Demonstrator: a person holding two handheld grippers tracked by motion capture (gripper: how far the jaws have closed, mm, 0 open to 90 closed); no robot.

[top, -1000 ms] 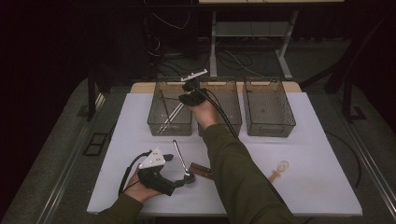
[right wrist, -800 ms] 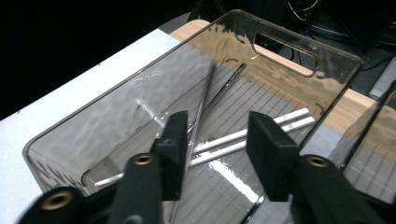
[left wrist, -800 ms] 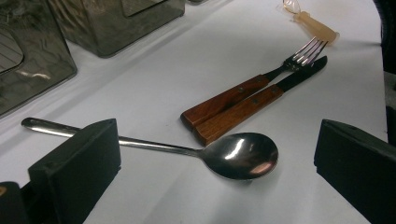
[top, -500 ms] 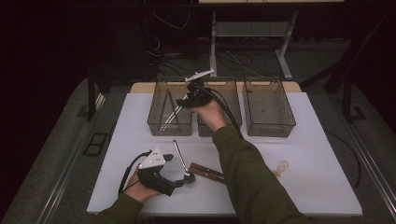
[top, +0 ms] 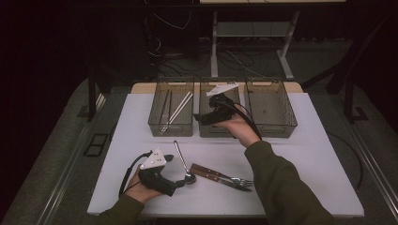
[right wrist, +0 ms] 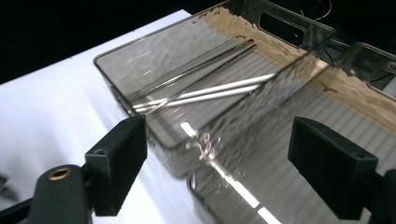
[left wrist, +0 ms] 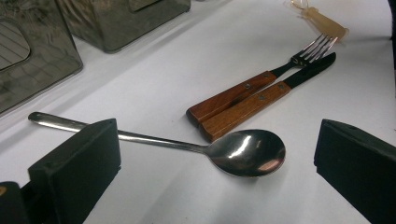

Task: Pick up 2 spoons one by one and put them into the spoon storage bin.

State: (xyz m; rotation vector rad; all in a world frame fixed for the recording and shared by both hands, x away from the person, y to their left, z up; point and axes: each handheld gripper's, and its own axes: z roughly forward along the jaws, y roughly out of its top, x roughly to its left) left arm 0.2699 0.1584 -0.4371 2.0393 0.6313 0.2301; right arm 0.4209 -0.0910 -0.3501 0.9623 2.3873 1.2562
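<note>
Two claws stand spread and empty: the right claw, its jaws just opened, hangs over the middle bin, while the left claw straddles the spoon beside the wooden-handled fork, so closing carelessly might nudge that fork.

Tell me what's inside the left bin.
The left bin holds two pairs of chopsticks, one metal, one white, lying lengthwise. Its front wall blurs their near ends; nothing else shows inside.
</note>
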